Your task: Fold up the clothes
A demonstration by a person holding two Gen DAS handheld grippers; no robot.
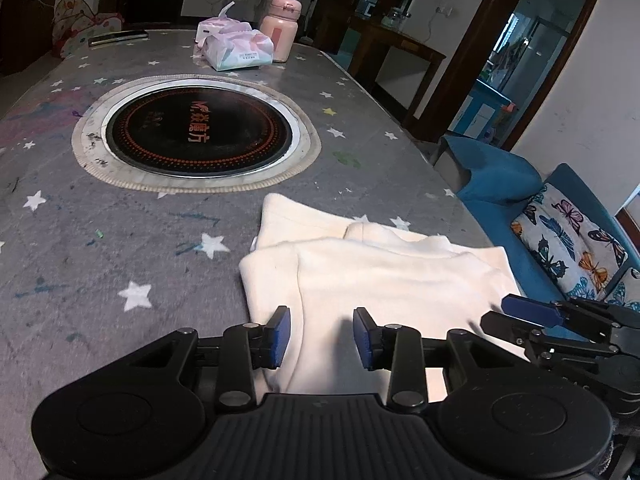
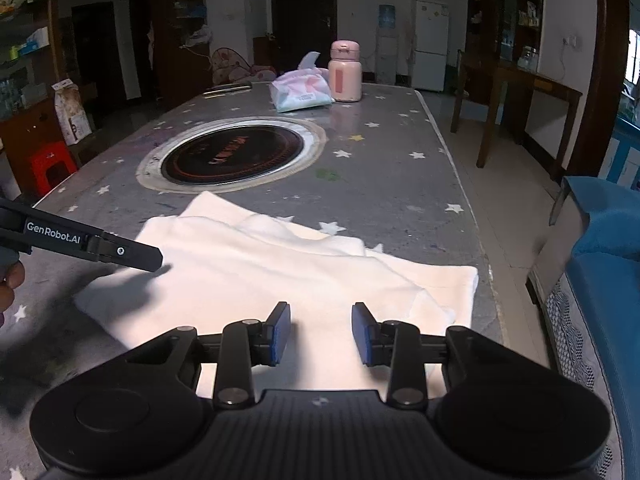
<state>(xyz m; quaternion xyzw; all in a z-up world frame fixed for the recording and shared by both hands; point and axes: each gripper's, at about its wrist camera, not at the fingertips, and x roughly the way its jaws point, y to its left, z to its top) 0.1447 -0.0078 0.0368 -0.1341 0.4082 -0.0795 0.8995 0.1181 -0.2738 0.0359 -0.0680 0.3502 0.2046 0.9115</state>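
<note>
A cream-white garment lies folded in layers on the near right part of the grey star-patterned table; it also shows in the right wrist view. My left gripper is open and empty, hovering over the garment's near edge. My right gripper is open and empty above the garment's near right part. The right gripper shows at the right edge of the left wrist view, and the left gripper shows at the left of the right wrist view.
A round black induction cooktop is set in the table's middle. A tissue pack, a pink bottle and a dark flat device stand at the far end. A blue sofa with a butterfly cushion runs along the right table edge.
</note>
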